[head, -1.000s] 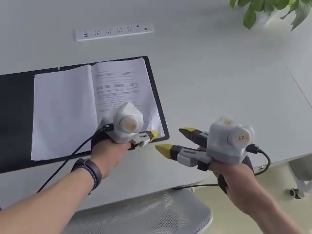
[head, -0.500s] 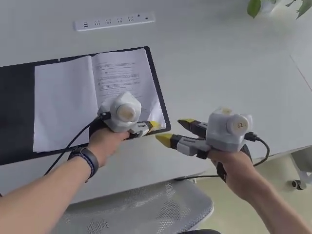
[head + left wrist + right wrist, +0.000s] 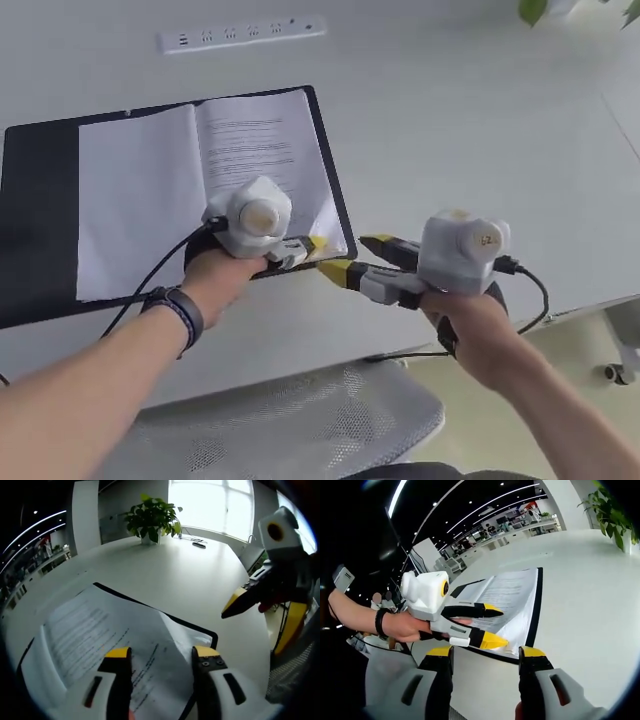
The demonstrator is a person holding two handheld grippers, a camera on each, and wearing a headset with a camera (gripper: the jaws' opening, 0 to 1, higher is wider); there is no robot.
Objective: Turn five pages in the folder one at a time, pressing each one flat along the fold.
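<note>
An open black folder (image 3: 40, 230) lies on the white table, with a blank white page (image 3: 135, 210) on the left and a printed page (image 3: 262, 150) on the right. My left gripper (image 3: 312, 247) hovers open over the printed page's near right corner (image 3: 170, 630), its jaws either side of that corner. In the right gripper view the left gripper (image 3: 495, 626) reaches over the folder (image 3: 517, 597). My right gripper (image 3: 352, 256) is open just off that corner, pointing at the left one, with nothing between its jaws (image 3: 486, 652). The right gripper (image 3: 260, 592) also appears in the left gripper view.
A white power strip (image 3: 245, 35) lies beyond the folder. A potted plant (image 3: 152, 517) stands at the far right of the table. A mesh chair seat (image 3: 290, 420) sits below the table's near edge (image 3: 300, 350). Bare table spreads right of the folder.
The head camera has shifted. My right gripper has come slightly nearer to the folder's corner and the left gripper. The left gripper stays over the same corner.
</note>
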